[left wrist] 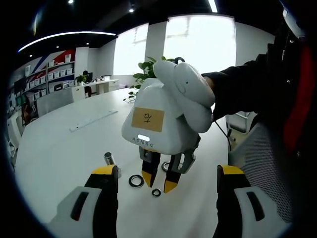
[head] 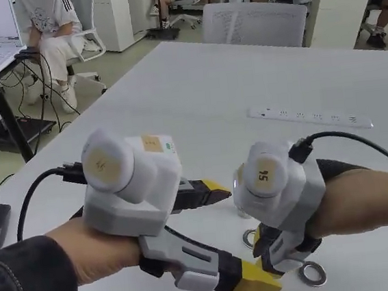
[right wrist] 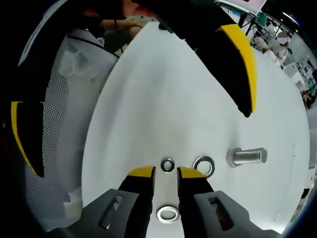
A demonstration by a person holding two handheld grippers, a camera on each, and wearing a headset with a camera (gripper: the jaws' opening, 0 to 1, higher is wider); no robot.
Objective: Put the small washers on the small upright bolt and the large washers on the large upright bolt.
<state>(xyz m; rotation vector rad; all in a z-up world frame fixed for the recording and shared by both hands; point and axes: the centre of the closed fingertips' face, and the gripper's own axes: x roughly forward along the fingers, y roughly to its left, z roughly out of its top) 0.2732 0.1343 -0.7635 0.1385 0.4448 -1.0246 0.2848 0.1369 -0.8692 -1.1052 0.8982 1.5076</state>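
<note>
An upright steel bolt (left wrist: 109, 158) (right wrist: 246, 157) stands on the white table (head: 196, 97). A large washer (left wrist: 136, 180) (right wrist: 203, 165) lies flat near it, and a small washer (left wrist: 156, 192) (right wrist: 167, 164) lies just beyond my right gripper's tips. Another washer (right wrist: 168, 214) lies on the table under the right jaws. In the head view, washers (head: 311, 272) (head: 250, 238) lie by the front edge. My right gripper (right wrist: 167, 172) (left wrist: 159, 181) (head: 267, 248) points down at the table, open by a narrow gap and holding nothing. My left gripper (left wrist: 167, 171) (head: 242, 236) is wide open, its jaws on either side of the right gripper.
A white power strip (head: 310, 117) (left wrist: 94, 120) lies farther back on the table. A mesh chair (head: 254, 24) stands at the far edge, and another mesh chair (right wrist: 64, 74) at the near edge. A seated person (head: 49, 29) is off to the far left.
</note>
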